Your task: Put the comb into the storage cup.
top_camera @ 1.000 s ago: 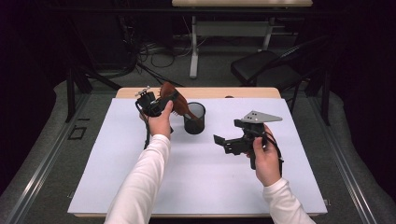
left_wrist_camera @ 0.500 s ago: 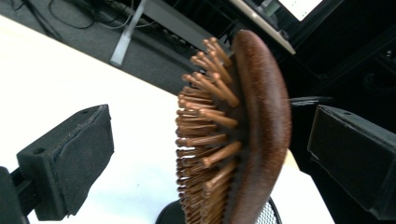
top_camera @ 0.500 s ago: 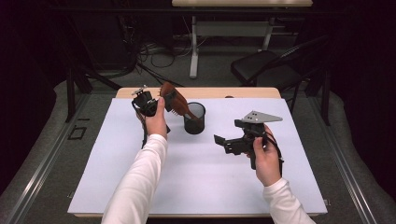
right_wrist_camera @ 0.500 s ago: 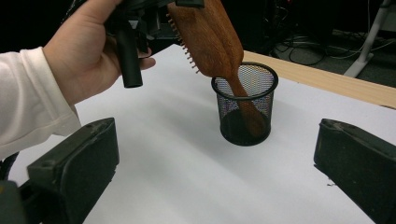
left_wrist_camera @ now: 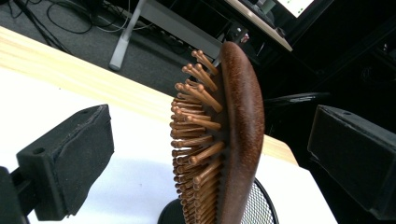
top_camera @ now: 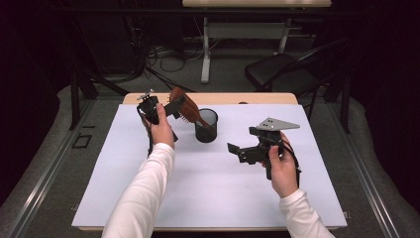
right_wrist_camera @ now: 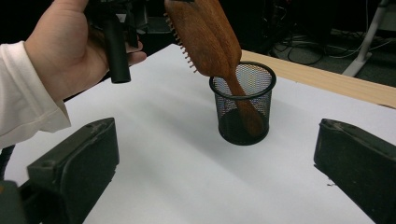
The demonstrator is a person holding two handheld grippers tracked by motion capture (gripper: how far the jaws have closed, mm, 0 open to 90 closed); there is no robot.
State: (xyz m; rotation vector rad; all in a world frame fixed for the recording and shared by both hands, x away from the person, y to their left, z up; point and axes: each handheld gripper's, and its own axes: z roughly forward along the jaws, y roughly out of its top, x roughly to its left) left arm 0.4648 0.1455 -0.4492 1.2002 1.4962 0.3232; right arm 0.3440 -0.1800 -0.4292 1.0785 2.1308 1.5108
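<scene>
1. Dark workroom with cables, a chair and desk legs lies behind a wooden bench [top_camera: 213,98] covered by a white sheet [top_camera: 208,188].
2. On the sheet's far part stands a black mesh cup [top_camera: 206,132], upright.
3. In it rests a brown wooden hairbrush [top_camera: 184,106], handle down inside the cup, head leaning out over the rim toward the left tool, so the rim props it up.
4. That left tool [top_camera: 171,106] sits around the brush head; its jaws have just been opening and stand wide, pads clear of the wood on both sides, gripping nothing. This looks like a release after dropping the brush in.
5. Well apart to the right, the right tool [top_camera: 242,151] hovers over the sheet, jaws spread and empty, pointed at the cup.
</scene>
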